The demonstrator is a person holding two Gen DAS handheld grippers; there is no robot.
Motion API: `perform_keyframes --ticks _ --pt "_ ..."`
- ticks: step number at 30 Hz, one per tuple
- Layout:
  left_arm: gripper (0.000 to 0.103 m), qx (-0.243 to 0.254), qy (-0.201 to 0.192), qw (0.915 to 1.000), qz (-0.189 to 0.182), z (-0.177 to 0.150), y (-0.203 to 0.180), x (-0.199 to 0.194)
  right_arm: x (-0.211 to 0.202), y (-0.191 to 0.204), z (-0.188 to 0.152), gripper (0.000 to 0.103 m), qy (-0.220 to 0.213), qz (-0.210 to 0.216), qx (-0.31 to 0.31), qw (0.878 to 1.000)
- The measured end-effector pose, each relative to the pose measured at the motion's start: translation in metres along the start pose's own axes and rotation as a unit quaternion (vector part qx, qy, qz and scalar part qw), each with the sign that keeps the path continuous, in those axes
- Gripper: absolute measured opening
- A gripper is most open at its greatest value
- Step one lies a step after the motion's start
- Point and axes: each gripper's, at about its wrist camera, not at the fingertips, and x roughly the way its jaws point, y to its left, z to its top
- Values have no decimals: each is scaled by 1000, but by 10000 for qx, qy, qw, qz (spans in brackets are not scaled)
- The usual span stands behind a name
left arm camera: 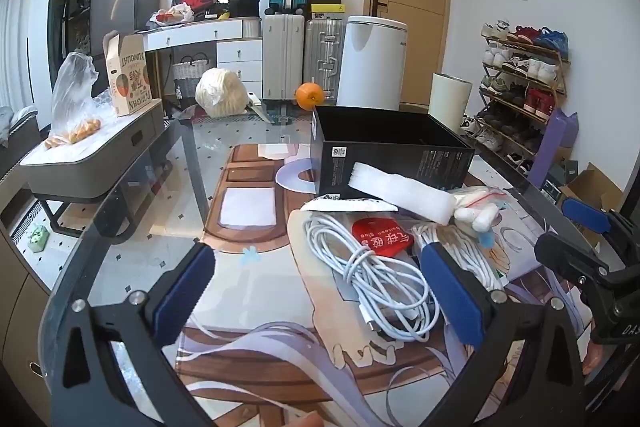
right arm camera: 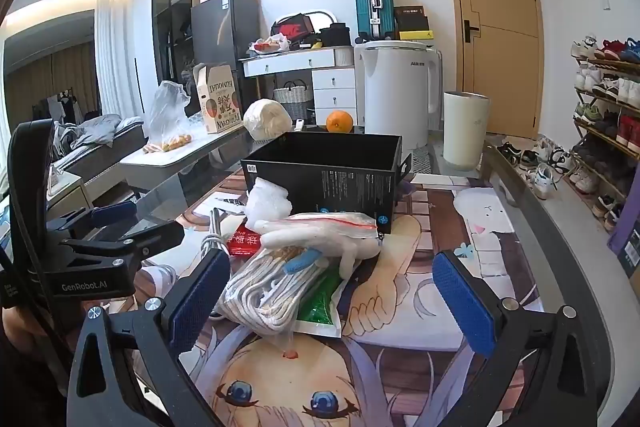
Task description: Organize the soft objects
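A: Both sets of jaws?
B: Apart, left gripper (left arm camera: 320,291) over the coiled white cable (left arm camera: 376,275), right gripper (right arm camera: 340,291) around the rope bundle (right arm camera: 272,287), its long axis running toward the black box (right arm camera: 324,171) on the desk (right arm camera: 532,227).
A: Inside?
B: Can't tell.

The left tongs (left arm camera: 316,291) are wide open, with one blue pad at 8 o'clock and the other at 4 o'clock in their own view. The right tongs (right arm camera: 334,301) are wide open too, and nothing sits in either grip. Each pair sees the other: right tongs at 3 o'clock, left tongs at 9 o'clock.
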Motion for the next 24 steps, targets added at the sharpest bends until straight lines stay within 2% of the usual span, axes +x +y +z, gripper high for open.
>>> perform_keyframes --ticks 24 --pt "103 190 28 9998 46 -2 -6 1 -1 0 -2 103 26 -33 -67 10000"
